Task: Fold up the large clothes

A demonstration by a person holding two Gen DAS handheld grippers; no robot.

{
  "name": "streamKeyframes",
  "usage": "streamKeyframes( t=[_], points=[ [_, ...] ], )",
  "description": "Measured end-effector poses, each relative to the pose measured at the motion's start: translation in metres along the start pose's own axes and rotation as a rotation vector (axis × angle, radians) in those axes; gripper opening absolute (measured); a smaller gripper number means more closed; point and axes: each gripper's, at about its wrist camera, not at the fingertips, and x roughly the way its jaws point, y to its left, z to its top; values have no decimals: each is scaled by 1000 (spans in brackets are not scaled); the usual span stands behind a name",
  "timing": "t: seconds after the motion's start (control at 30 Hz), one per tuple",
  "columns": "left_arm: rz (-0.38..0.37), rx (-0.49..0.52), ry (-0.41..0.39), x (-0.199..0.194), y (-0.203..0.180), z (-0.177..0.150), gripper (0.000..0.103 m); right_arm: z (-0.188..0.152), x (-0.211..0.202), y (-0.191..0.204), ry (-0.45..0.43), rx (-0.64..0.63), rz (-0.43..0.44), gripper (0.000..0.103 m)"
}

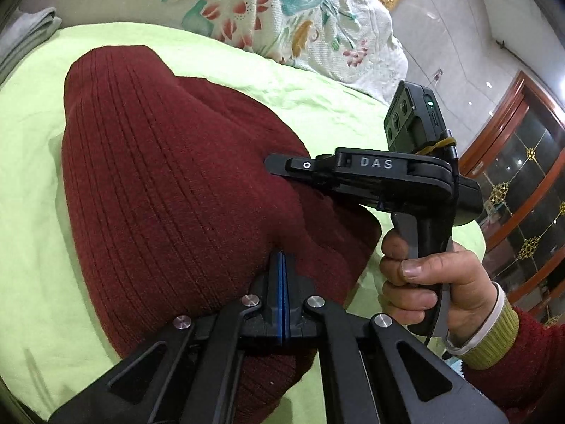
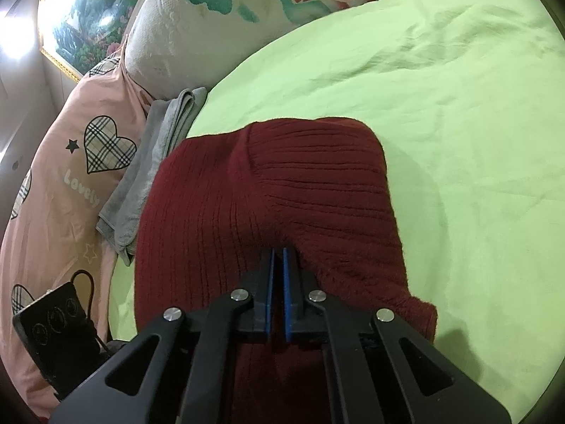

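Sweater: dark red ribbed knit (image 1: 169, 176), bunched on the green bed sheet (image 1: 35, 212)
Left claw (image 1: 281, 258): pressed together — pinching the knit's near fold
Right claw (image 2: 279, 252): closed — tips in the sweater's cloth
Beside: grey towel (image 2: 155, 162), by the pillows

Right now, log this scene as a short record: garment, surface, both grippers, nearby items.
garment: dark red ribbed sweater, partly folded, lying on the bed
surface: light green sheet
left gripper: shut, tips at the sweater's near edge
right gripper: shut, tips on the knit
nearby: grey folded cloth beside the sweater; floral pillow behind; pink heart-print bedding
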Motion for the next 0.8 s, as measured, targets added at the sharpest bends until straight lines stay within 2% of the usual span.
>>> streamKeyframes(
  t=[0.13,0.23,0.27,0.3,0.33,0.4,0.5,0.6,0.7,0.8],
  points=[
    [-20,-41,-3,-20,3,2,1,-1,-21,14,-8,-5,27,8],
    [-5,-44,-75,-47,-3,16,1,-2,-36,30,-41,-49,37,8],
    [15,-50,-95,-53,-3,20,4,-2,-39,35,-54,-54,41,8],
    [42,-69,-109,-55,0,26,12,-2,-40,38,-61,-55,36,8],
    [68,-95,-118,-56,6,31,14,-2,-41,40,-67,-56,27,8],
    [63,-136,-104,-47,20,38,12,-3,-37,39,-65,-54,2,8],
    [109,-109,-47,-26,23,36,7,-12,-12,25,26,-56,-100,8],
    [137,-84,-48,-22,19,35,7,-17,-8,13,13,-31,-60,7],
    [110,-109,-55,-32,22,35,5,-15,-14,17,11,-36,-57,7],
    [79,-82,-75,-53,9,27,8,-17,-27,24,-2,-41,-50,8]
  ],
)
